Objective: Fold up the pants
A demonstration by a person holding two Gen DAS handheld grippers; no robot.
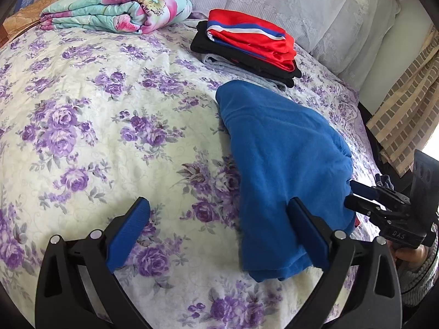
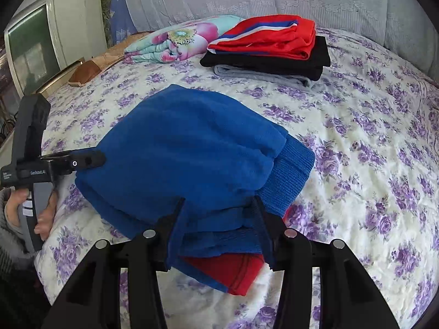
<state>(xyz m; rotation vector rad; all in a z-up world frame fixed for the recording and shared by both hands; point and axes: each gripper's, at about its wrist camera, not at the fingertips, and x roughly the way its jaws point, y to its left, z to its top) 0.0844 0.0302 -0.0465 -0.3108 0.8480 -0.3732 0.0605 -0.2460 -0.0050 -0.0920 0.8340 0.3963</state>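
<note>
Blue fleece pants (image 1: pixel 279 148) (image 2: pixel 192 148) lie folded in a bundle on the flowered bed sheet (image 1: pixel 96 109). A ribbed cuff and a bit of red cloth (image 2: pixel 236 271) show at their near edge. My right gripper (image 2: pixel 218 213) straddles that near edge, its jaws partly apart with loose blue cloth between them. From the left wrist view it (image 1: pixel 352 194) reaches in at the bundle's right side. My left gripper (image 1: pixel 222 227) stands wide open, its right finger (image 1: pixel 307 230) lying on the pants. Seen from the right wrist, the left gripper (image 2: pixel 90 161) touches the bundle's left edge.
A stack of folded clothes (image 1: pixel 247 44) (image 2: pixel 269 46), red striped on black on grey, sits behind the pants. A folded floral quilt (image 1: pixel 115 11) (image 2: pixel 175 41) lies further back. A curtain (image 1: pixel 406 109) hangs past the bed's right edge. A hand (image 2: pixel 16 205) holds the left gripper's handle.
</note>
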